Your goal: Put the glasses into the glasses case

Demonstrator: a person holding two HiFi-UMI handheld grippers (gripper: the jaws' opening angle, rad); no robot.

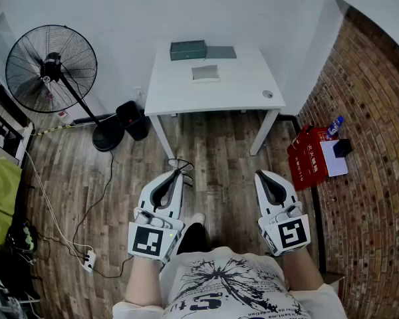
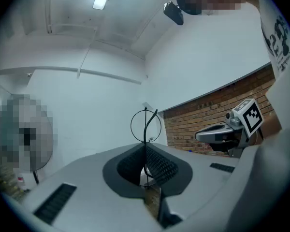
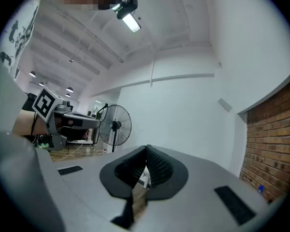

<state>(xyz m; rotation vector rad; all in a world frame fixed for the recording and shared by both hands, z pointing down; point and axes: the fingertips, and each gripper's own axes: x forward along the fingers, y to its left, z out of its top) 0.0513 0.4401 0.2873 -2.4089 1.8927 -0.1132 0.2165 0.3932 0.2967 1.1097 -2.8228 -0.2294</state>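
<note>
Left gripper (image 1: 177, 174) and right gripper (image 1: 261, 175) are held low, side by side, each with its jaws pressed together on nothing. Well ahead of both, the dark green glasses case (image 1: 188, 50) sits at the far edge of the white table (image 1: 243, 88). The glasses themselves cannot be made out.

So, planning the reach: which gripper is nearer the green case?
Left. The left gripper, shut on a wire loop, hangs nearly in line with the green case; the right gripper is off to its right.
</note>
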